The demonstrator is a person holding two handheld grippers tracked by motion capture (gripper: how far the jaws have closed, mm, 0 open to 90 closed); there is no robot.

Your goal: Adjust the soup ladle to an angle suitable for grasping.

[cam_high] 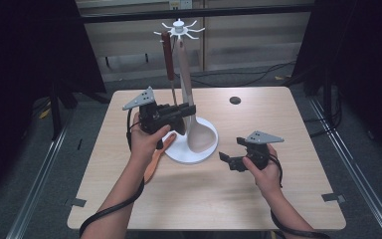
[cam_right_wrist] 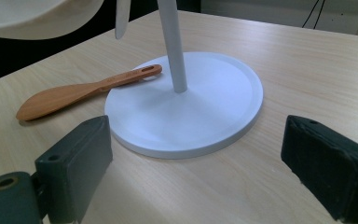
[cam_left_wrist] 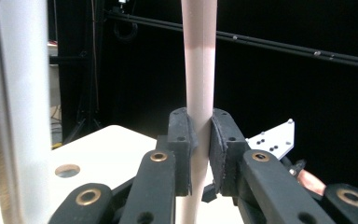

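Currently the left gripper (cam_left_wrist: 199, 154) clamps the pale pink ladle's handle (cam_left_wrist: 198, 70) beside the white rack pole (cam_high: 185, 84) — a jerk could unhook it or tip the round white base (cam_right_wrist: 186, 107). Right gripper (cam_right_wrist: 196, 168) waits open, near right.

The tabletop (cam_high: 258, 189) is pale wood with a fine straight grain. On it, the rack's round base (cam_right_wrist: 205, 116) and its post (cam_right_wrist: 172, 46) are plain white — so is the spoked hook ring (cam_high: 179, 29) on top. The ladle (cam_high: 199, 134) is a soft pinkish beige, its handle (cam_left_wrist: 199, 70) the same shade. The hanging utensil's handle (cam_high: 167, 55) is dark reddish brown. The spatula (cam_right_wrist: 79, 93) lying flat is warm orange-brown wood. Both grippers — left gripper (cam_high: 186, 110), right gripper (cam_high: 225, 158) — are black with light grey three-cornered plates; brass-coloured rivets dot the left one's jaws.
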